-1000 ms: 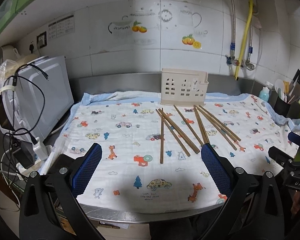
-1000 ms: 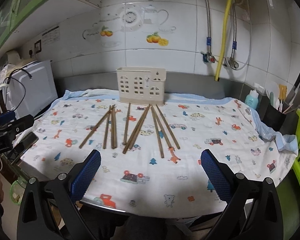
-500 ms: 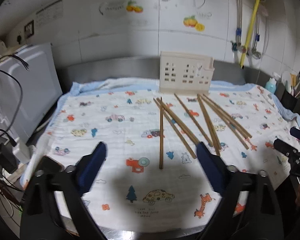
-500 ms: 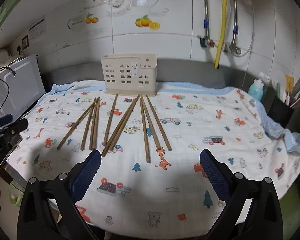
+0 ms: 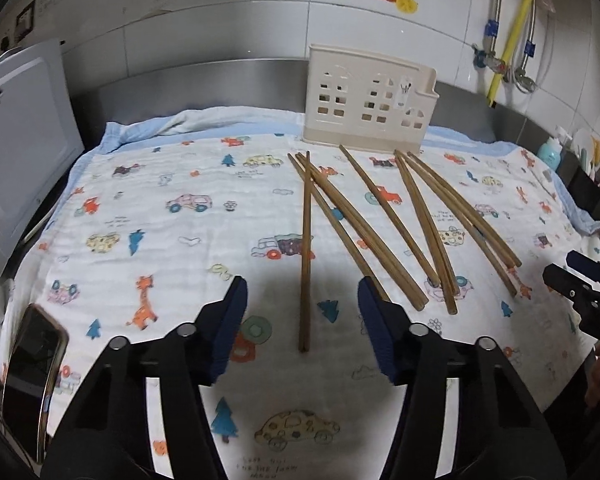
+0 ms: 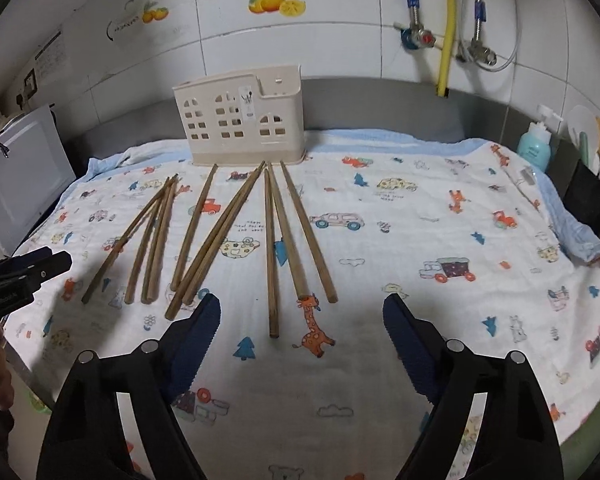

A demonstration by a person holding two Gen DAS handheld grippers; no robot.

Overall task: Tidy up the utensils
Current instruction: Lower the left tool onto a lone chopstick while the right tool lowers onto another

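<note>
Brown wooden chopsticks (image 5: pixel 306 248) lie fanned on the tabletop's cartoon-print cloth (image 5: pixel 148 216) before the beige plastic holder (image 5: pixel 368 98). My left tongs (image 5: pixel 302 300) and right tongs (image 6: pixel 300 312) are closing, nothing gripped. Best straddle one stick squarely.

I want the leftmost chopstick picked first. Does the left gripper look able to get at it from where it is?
Probably yes: the leftmost chopstick lies alone on the cloth, its near end between the closing left gripper fingers, with nothing in the way.

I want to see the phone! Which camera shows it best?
The left wrist view. The phone lies at the cloth's near left corner there, dark screen and shiny edge plain. The right wrist view does not show it at all.
</note>
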